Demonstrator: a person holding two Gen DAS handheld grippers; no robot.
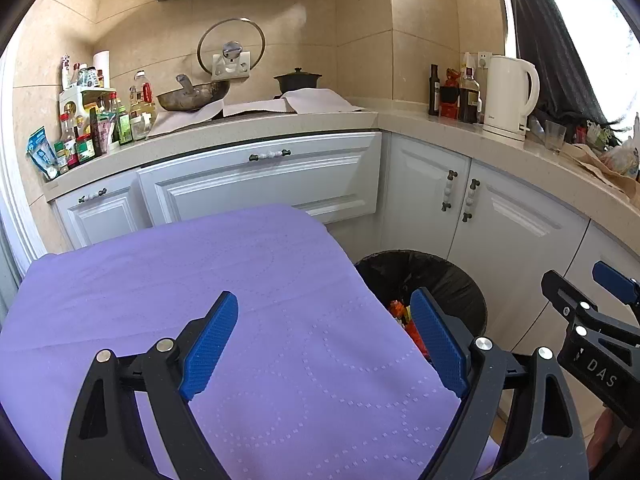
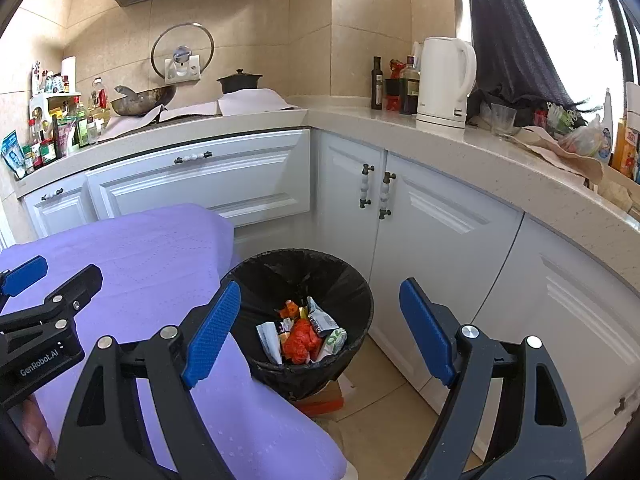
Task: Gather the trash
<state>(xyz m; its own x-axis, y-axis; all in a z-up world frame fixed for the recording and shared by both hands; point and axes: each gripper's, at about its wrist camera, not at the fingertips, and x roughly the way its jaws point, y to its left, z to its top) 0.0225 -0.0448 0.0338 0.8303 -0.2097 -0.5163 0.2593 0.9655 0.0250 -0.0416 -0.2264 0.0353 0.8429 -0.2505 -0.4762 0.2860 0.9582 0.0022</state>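
A black-lined trash bin (image 2: 352, 280) stands on the floor beside a table covered in purple cloth (image 1: 200, 280). Inside it lie crumpled wrappers (image 2: 308, 334), one orange-red, others white and green. In the left wrist view the bin (image 1: 452, 276) is half hidden behind the cloth. My left gripper (image 1: 324, 340) is open and empty above the table's right edge. My right gripper (image 2: 320, 330) is open and empty, held above the bin. Each gripper shows at the edge of the other's view: the right one (image 1: 592, 300) and the left one (image 2: 52, 280).
White cabinets (image 2: 424, 216) wrap around the corner behind the bin. The counter (image 2: 480, 148) holds a white kettle (image 2: 444, 80), bottles, a glass, a wok (image 1: 192, 96) and condiments. A flat orange box (image 2: 324, 402) lies under the bin on the tiled floor.
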